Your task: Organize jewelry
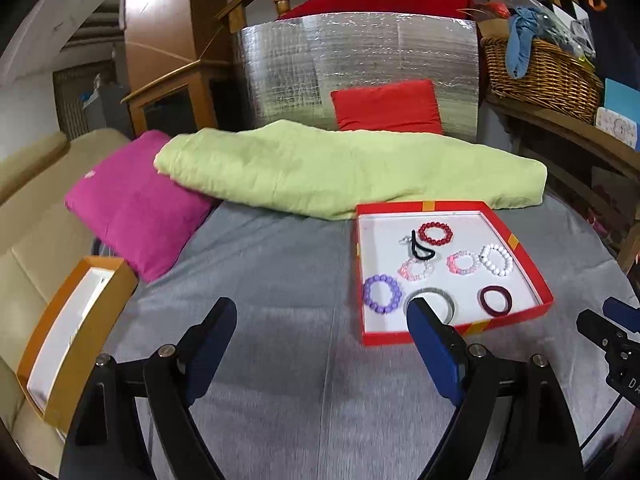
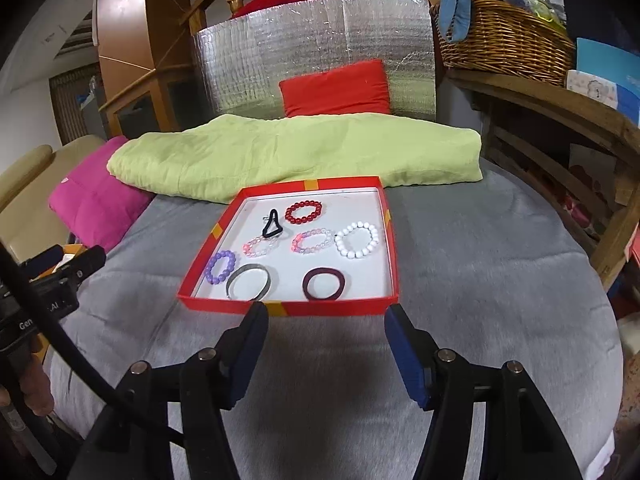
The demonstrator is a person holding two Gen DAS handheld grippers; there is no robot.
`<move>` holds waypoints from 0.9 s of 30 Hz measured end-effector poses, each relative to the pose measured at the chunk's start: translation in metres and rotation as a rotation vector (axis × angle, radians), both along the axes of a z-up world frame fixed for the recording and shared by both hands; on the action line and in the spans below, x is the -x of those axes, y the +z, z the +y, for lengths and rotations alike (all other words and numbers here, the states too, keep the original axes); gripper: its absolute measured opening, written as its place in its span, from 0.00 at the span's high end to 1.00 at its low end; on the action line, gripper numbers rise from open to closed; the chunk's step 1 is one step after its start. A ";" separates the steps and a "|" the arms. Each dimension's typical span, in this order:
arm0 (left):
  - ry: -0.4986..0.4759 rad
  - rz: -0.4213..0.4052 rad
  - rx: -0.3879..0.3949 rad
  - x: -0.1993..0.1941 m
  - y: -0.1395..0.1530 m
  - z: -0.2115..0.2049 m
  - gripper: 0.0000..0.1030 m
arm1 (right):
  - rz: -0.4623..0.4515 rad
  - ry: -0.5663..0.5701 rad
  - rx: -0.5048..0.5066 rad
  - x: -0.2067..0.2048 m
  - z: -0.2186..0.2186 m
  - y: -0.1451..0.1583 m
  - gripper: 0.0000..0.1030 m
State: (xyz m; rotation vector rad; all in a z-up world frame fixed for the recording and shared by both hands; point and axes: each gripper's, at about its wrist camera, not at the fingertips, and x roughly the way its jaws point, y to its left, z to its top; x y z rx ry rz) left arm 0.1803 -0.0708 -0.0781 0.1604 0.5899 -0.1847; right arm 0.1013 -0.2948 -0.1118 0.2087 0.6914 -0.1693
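Note:
A red box lid [image 1: 516,236] [image 2: 392,236] with a white floor lies on the grey blanket. In it lie several bracelets: red beads [image 1: 435,233] [image 2: 304,211], white beads [image 1: 496,260] [image 2: 357,240], two pink bead ones [image 1: 463,262] [image 2: 313,241], purple beads [image 1: 382,294] [image 2: 220,267], a silver bangle [image 1: 430,300] [image 2: 248,281], a maroon band [image 1: 495,300] [image 2: 324,283] and a black hair tie [image 1: 422,251] [image 2: 272,225]. My left gripper [image 1: 320,316] is open and empty, left of the lid. My right gripper [image 2: 325,320] is open and empty, just before the lid's near wall.
An orange box [image 1: 76,332] with a white inside sits at the left on the beige sofa. A green folded blanket [image 1: 344,168] [image 2: 296,152], a pink cushion [image 1: 132,204] and a red cushion [image 1: 386,106] lie behind. A wicker basket [image 2: 504,36] stands on a wooden shelf, right.

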 end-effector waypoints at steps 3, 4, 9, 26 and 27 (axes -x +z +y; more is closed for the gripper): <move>0.018 0.007 0.007 0.002 -0.004 0.004 0.15 | -0.013 0.004 0.026 0.003 0.006 0.002 0.37; 0.022 0.006 0.005 0.001 -0.005 0.004 0.15 | -0.018 0.005 0.030 0.003 0.007 0.002 0.36; 0.036 0.008 -0.001 -0.004 -0.009 0.004 0.15 | -0.010 -0.004 0.005 -0.004 0.005 -0.002 0.36; 0.053 0.020 -0.002 -0.013 -0.016 0.004 0.15 | 0.019 0.011 0.036 -0.013 0.012 -0.012 0.35; 0.052 0.021 -0.004 -0.013 -0.016 0.003 0.15 | 0.020 0.011 0.035 -0.013 0.012 -0.012 0.35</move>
